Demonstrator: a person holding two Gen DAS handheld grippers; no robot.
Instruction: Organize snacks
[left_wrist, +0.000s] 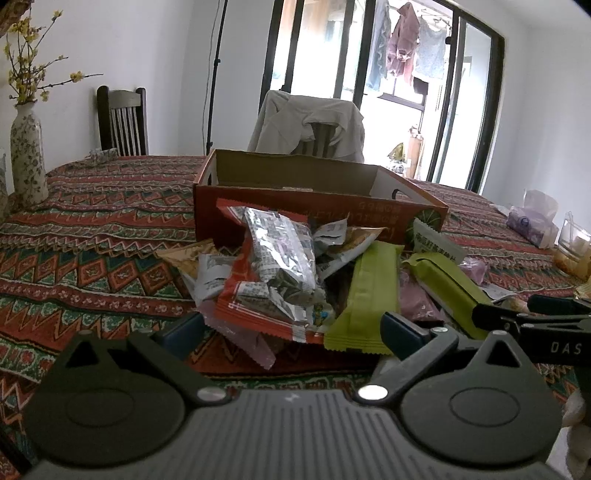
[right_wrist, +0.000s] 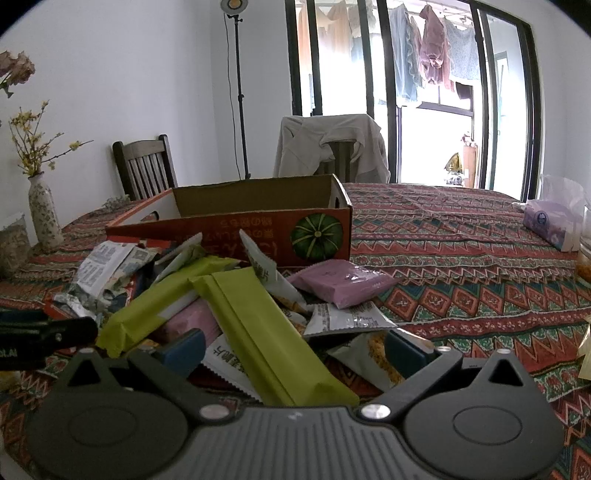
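Observation:
A heap of snack packets lies on the patterned tablecloth in front of an open orange cardboard box (left_wrist: 295, 201) (right_wrist: 236, 225) that looks empty from here. In the left wrist view my left gripper (left_wrist: 291, 332) is open, low at the near edge of the heap, with a red and silver packet (left_wrist: 273, 269) and a green bar (left_wrist: 365, 299) lying ahead between its fingers. My right gripper (right_wrist: 295, 349) is open too, straddling a green bar (right_wrist: 266, 328) without gripping it. A second green bar (right_wrist: 162, 299) and a purple packet (right_wrist: 343, 280) lie close by. The right gripper (left_wrist: 535, 325) shows at that view's right edge.
A flowered vase (left_wrist: 27, 158) (right_wrist: 44, 218) stands at the table's left. A purple tissue pack (left_wrist: 532, 221) (right_wrist: 550, 221) and a glass jar (left_wrist: 572, 243) sit at the right. Behind the table are a chair draped with a garment (left_wrist: 310, 125) and a dark wooden chair (left_wrist: 122, 122).

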